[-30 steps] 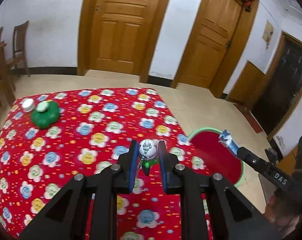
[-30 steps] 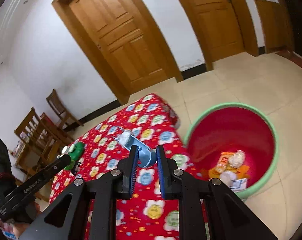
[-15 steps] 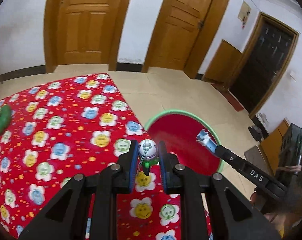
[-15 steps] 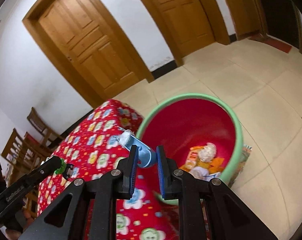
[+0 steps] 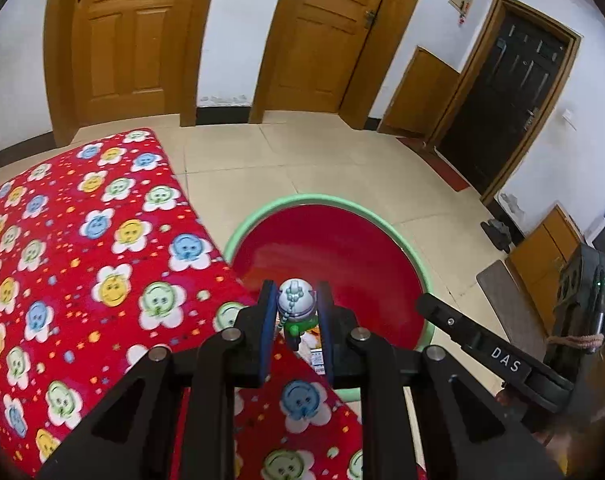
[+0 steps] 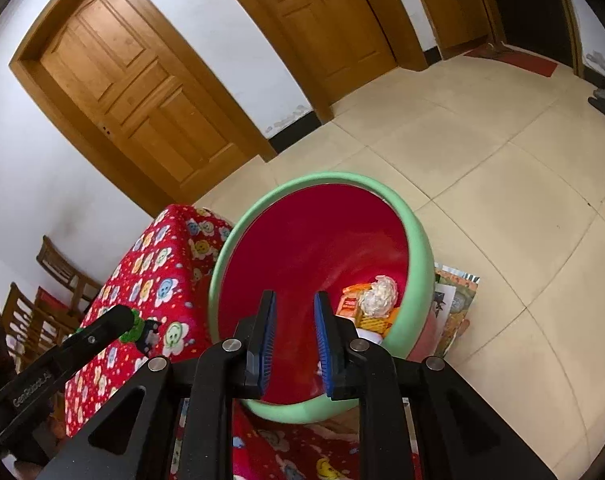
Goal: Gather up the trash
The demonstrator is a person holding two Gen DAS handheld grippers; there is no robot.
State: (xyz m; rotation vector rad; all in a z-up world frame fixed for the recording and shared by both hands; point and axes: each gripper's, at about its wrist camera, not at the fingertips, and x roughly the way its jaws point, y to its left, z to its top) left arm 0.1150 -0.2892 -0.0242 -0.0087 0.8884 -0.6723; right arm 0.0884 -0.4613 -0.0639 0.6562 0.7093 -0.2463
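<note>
Red flowered cloth covers the bench on the left, and the left tool is clamped on a small white-capped bottle with a green body, held over the bench edge just short of the green-rimmed red bin on the floor. Judging by this, the step in hand is carrying the piece of trash to the bin; the next move calls for bringing the left tool out past the rim and over the red interior, then parting its jaws. To the right, the right tool hangs over the bin with its blue pads apart and nothing between them. Only the right wrist view shows the bin's contents: a crumpled white wad and orange wrappers at the bottom, plus printed paper under the bin.
</note>
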